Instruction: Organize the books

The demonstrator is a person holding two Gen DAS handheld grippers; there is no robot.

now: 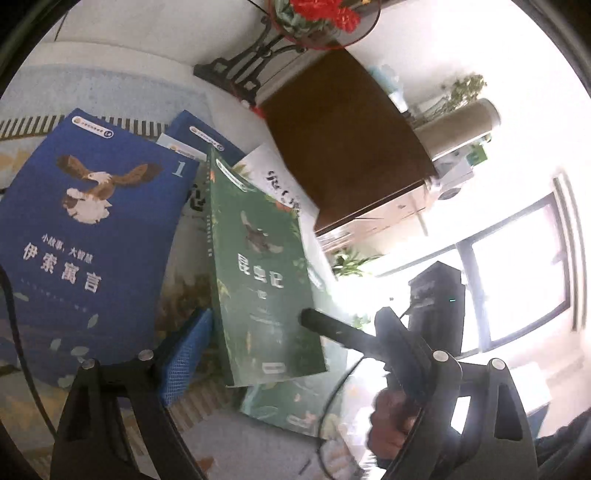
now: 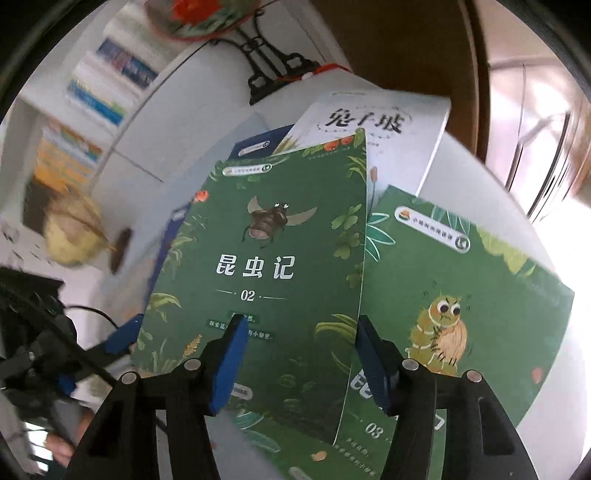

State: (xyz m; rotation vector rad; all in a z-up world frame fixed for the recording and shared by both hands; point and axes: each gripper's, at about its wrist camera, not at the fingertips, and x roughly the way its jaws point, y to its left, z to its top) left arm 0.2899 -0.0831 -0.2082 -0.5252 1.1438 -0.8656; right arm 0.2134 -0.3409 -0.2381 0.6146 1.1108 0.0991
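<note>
Red flowers [image 1: 325, 14], brown cabinet [image 1: 343, 140], window [image 1: 517, 280].

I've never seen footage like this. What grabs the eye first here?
Probably the green beetle book numbered 02, tilted up at the centre of the right wrist view between the right gripper's blue pads. Beside it lies a green caterpillar book numbered 03. In the left view, a blue eagle book fills the left side.

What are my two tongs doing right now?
Left tongs: open, holding nothing.
Right tongs: straddling the edge of the green insect book 02; grip cannot be told.
</note>
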